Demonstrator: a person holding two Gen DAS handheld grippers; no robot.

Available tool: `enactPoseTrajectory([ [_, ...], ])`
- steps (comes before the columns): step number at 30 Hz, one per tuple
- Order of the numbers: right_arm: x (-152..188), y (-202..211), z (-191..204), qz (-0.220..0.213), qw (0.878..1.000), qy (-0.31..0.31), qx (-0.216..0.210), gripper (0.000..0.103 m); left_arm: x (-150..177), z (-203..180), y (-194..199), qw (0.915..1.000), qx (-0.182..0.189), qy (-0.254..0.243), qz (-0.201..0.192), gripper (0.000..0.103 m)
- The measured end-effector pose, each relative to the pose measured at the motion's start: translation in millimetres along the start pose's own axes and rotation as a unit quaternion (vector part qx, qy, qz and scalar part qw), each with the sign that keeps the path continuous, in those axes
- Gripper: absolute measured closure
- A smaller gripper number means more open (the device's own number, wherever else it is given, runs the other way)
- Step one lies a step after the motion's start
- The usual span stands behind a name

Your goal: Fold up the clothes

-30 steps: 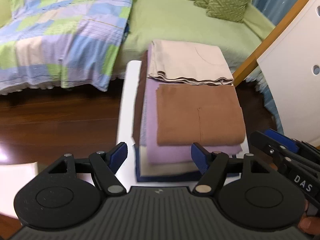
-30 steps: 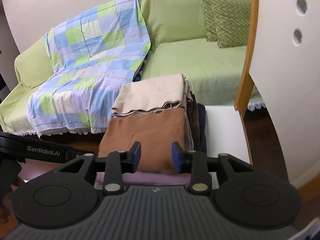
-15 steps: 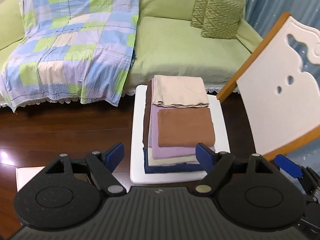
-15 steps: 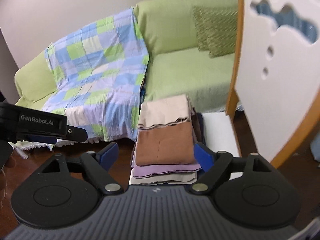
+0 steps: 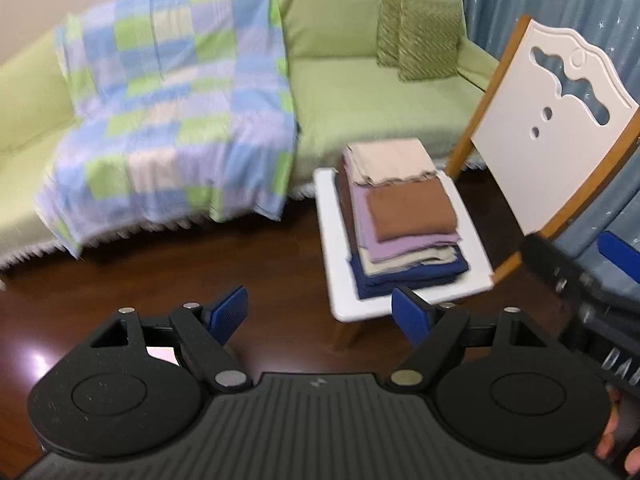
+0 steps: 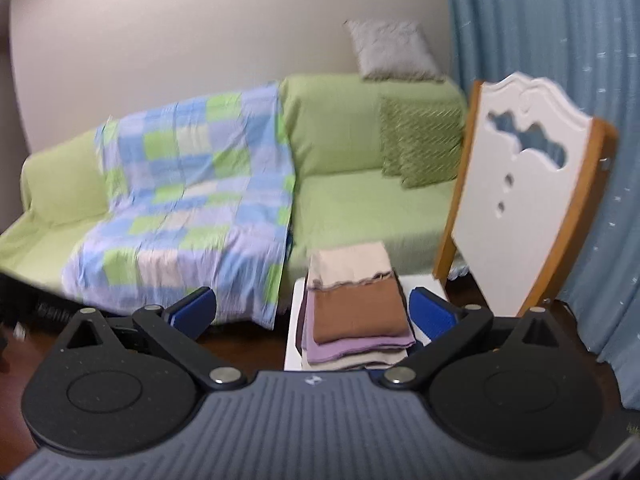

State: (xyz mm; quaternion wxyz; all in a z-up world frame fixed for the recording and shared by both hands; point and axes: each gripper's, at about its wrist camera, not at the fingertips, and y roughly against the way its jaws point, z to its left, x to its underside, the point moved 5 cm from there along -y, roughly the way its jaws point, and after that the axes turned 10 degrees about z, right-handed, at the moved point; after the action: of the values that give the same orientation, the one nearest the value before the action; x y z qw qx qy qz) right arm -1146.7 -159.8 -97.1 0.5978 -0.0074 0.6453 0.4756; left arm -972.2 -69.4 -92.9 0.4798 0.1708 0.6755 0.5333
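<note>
A stack of folded clothes (image 5: 400, 220) lies on a white chair seat (image 5: 332, 240), with a brown piece and a beige piece on top and purple, cream and navy layers below. My left gripper (image 5: 320, 310) hovers open and empty over the dark floor, short of the chair. In the right wrist view the same stack (image 6: 356, 312) sits beyond my right gripper (image 6: 314, 306). Its jaws are opening wide, with nothing between them. One blue finger (image 5: 618, 254) of the right gripper shows at the left wrist view's right edge. A checked cloth (image 5: 172, 120) drapes over the sofa.
A green sofa (image 6: 360, 208) with patterned cushions (image 6: 424, 140) runs along the wall behind the chair. The chair's white back (image 6: 520, 200) rises on the right, in front of a blue curtain (image 6: 540, 20). Dark wooden floor (image 5: 160, 272) spreads in front.
Both grippers have pulled back and up from the stack, which now looks smaller and farther. The right jaws went from nearly shut to wide apart. The left jaws widened slightly.
</note>
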Motion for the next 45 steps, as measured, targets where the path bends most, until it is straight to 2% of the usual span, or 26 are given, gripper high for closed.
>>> enactPoseTrajectory([
  [3, -3, 15, 2, 0.003, 0.999, -0.032, -0.007, 0.001, 3, -1, 24, 0.9998, -0.003, 0.005, -0.017, 0.016],
  [5, -5, 26, 1, 0.019, 1.0, -0.022, -0.005, 0.001, 8, -2, 33, 0.9995, 0.009, 0.022, -0.021, 0.013],
  [14, -8, 28, -16, 0.094, 0.994, 0.036, 0.039, 0.001, 27, -38, 39, 0.9984, -0.025, 0.049, -0.01, 0.013],
  [17, -12, 33, -27, 0.102, 0.993, 0.042, 0.035, 0.001, 33, -56, 39, 0.9974, -0.026, 0.067, 0.001, 0.013],
  [20, -13, 38, -41, 0.108, 0.992, 0.048, 0.037, 0.001, 39, -72, 45, 0.9962, -0.033, 0.08, -0.007, 0.013],
  [25, -12, 38, -54, 0.119, 0.991, 0.057, 0.022, 0.001, 49, -83, 49, 0.9942, -0.045, 0.098, -0.001, 0.013],
  [35, -17, 24, -62, 0.139, 0.988, 0.06, 0.008, 0.001, 40, -68, 46, 0.9921, -0.039, 0.119, 0.006, 0.013],
  [41, -24, 7, -46, 0.143, 0.988, 0.054, 0.018, 0.001, 26, -43, 37, 0.9943, -0.026, 0.103, 0.01, 0.012],
  [45, -27, -5, -33, 0.142, 0.989, 0.039, 0.033, 0.001, 13, -25, 30, 0.9971, -0.015, 0.073, 0.014, 0.012],
])
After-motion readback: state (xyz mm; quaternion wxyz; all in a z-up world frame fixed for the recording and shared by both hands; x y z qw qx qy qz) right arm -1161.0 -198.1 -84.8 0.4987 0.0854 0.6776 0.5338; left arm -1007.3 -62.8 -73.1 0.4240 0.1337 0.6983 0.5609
